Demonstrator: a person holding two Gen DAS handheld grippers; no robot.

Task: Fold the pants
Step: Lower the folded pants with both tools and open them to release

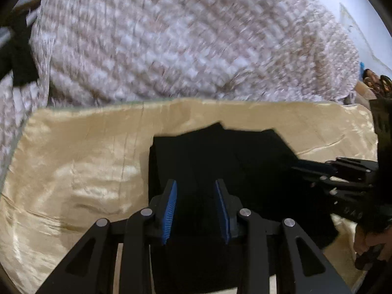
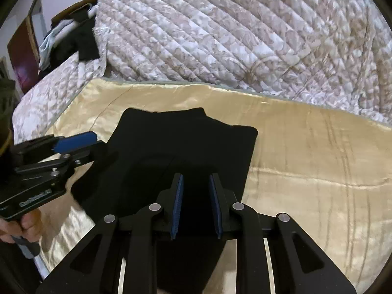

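Black pants lie folded flat on a shiny cream satin sheet; they also show in the right wrist view. My left gripper hovers over the near part of the pants, jaws apart with nothing between its blue pads. My right gripper is also open and empty above the pants' near end. Each gripper shows in the other's view: the right gripper at the pants' right edge, the left gripper at their left edge.
A quilted white and beige bedspread rises behind the satin sheet. Dark clothes and a pale cloth lie piled at the far left. A dark door stands beyond the bed's left side.
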